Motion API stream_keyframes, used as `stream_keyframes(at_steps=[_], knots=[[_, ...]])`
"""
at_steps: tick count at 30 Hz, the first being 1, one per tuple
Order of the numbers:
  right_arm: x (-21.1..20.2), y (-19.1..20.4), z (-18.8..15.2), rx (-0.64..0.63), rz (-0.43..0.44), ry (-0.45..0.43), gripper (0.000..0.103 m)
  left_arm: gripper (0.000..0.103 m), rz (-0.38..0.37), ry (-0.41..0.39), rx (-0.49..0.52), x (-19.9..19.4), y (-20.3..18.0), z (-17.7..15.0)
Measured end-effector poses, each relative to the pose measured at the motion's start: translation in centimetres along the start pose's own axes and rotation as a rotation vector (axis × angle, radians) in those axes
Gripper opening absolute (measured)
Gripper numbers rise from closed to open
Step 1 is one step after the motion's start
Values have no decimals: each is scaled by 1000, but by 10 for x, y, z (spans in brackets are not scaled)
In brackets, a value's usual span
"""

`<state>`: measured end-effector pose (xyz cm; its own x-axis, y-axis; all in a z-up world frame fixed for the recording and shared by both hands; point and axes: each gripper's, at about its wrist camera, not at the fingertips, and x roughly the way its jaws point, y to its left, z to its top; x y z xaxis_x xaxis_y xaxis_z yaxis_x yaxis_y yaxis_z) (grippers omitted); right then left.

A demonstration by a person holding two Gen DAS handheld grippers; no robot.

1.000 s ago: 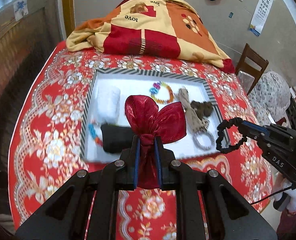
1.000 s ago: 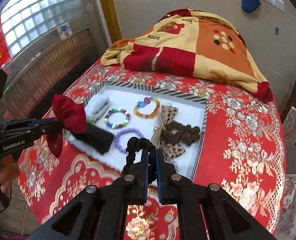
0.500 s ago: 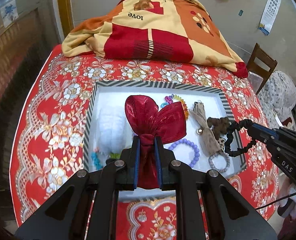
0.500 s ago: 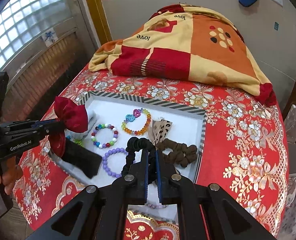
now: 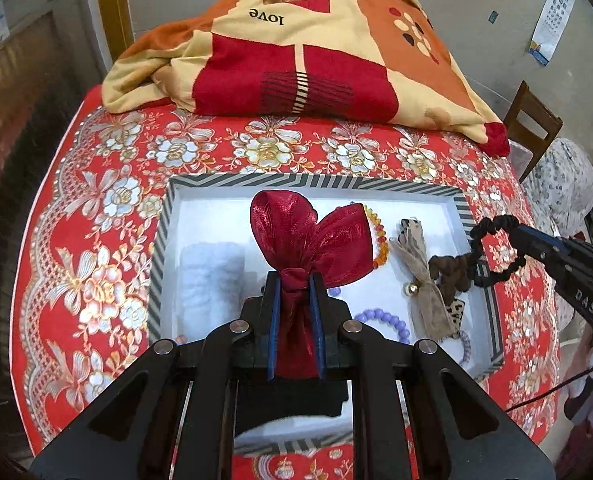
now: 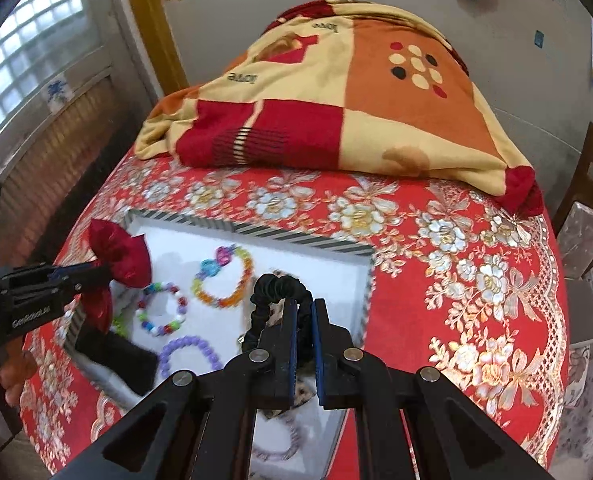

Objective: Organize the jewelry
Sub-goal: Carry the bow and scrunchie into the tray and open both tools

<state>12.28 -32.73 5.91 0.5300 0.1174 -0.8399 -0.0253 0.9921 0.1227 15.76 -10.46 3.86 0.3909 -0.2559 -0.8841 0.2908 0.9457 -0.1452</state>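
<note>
My left gripper (image 5: 295,280) is shut on the knot of a shiny dark red bow (image 5: 310,236), which hangs over the white tray (image 5: 304,181) with its striped rim. My right gripper (image 6: 304,306) is shut on a black ruffled hair tie (image 6: 278,286), held above the tray's right part (image 6: 296,238). The same hair tie (image 5: 492,250) shows in the left wrist view over the tray's right rim. Inside the tray lie bead bracelets (image 6: 222,276), a purple bracelet (image 5: 380,318), a tan bow (image 5: 420,276), a brown scrunchie (image 5: 450,272), a white roll (image 5: 210,276) and a black piece (image 6: 114,354).
A red flowered cloth (image 6: 456,260) covers the round table. A folded blanket (image 5: 296,52) in red, orange and cream lies at the far side. A wooden chair (image 5: 532,124) stands at the right. A person's hand (image 6: 4,372) holds the left tool.
Both grippers moved forward over the tray, still holding the red bow and the black hair tie. The tray and blanket now sit nearer and lower in both views.
</note>
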Motion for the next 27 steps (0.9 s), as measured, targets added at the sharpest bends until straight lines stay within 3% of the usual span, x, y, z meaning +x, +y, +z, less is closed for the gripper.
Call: stream_keyframes(at_steps=[13, 25, 27], knots=[[68, -20, 20, 54, -17, 75, 6, 13, 16, 51, -44, 37, 6, 26], [99, -27, 20, 41, -79, 120, 7, 13, 45, 108, -68, 69, 9, 28], [100, -29, 20, 47, -76, 122, 15, 13, 54, 107, -74, 71, 10, 29]])
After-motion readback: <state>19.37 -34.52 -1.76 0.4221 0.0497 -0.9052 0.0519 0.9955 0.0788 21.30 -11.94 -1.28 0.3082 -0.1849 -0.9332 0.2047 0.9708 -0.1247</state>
